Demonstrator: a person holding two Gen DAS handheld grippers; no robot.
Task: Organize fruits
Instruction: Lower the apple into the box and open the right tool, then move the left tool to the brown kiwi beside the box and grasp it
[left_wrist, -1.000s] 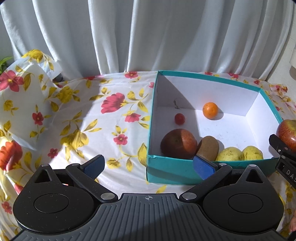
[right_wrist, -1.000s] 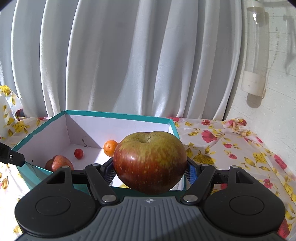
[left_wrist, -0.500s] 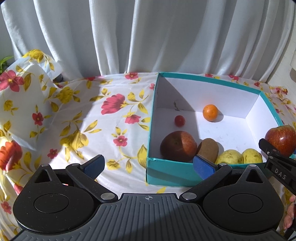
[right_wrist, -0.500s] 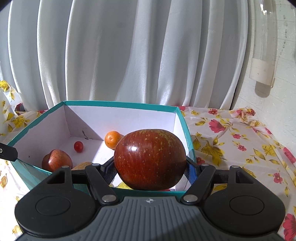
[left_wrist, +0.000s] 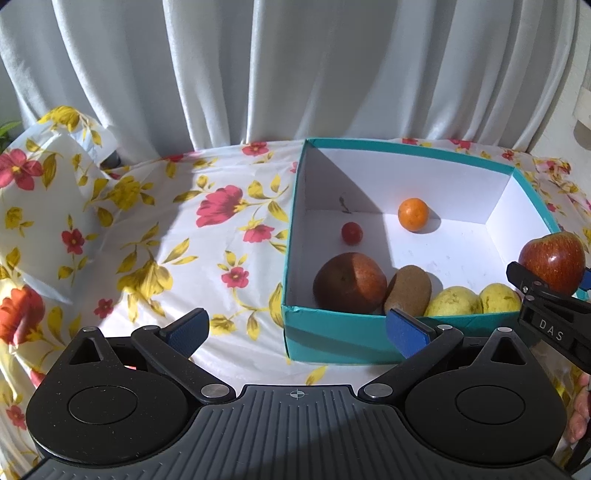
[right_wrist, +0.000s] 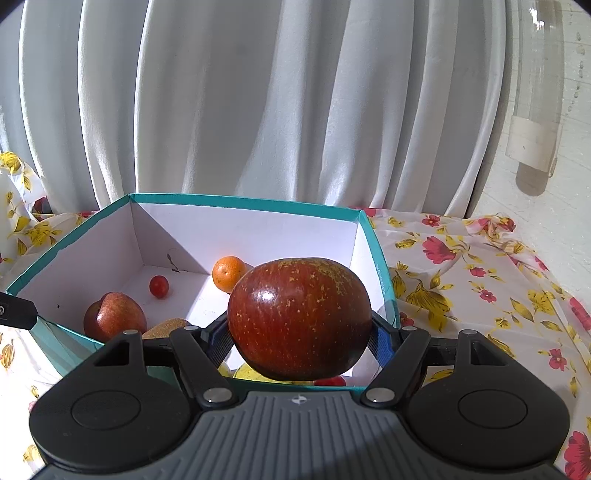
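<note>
A teal box (left_wrist: 332, 343) with a white inside stands on the flowered cloth. In it lie a red apple (left_wrist: 349, 282), a kiwi (left_wrist: 408, 290), two yellow-green fruits (left_wrist: 454, 301), an orange (left_wrist: 413, 214) and a small red tomato (left_wrist: 351, 232). My right gripper (right_wrist: 299, 338) is shut on a dark red apple (right_wrist: 299, 317), held above the box's near right corner; from the left wrist that apple (left_wrist: 552, 260) shows at the right edge. My left gripper (left_wrist: 295, 330) stands open and empty over the cloth, in front of the box's near left corner.
The flowered cloth (left_wrist: 184, 229) covers the table, bunched up at the far left. White curtains (left_wrist: 295, 74) hang behind. A clear tube (right_wrist: 535, 92) is fixed to the wall at the right. A person's fingers (left_wrist: 580, 417) show at the right edge.
The right gripper with the dark red apple has tilted down and moved a little over the box's rim. The left gripper has stayed where it was.
</note>
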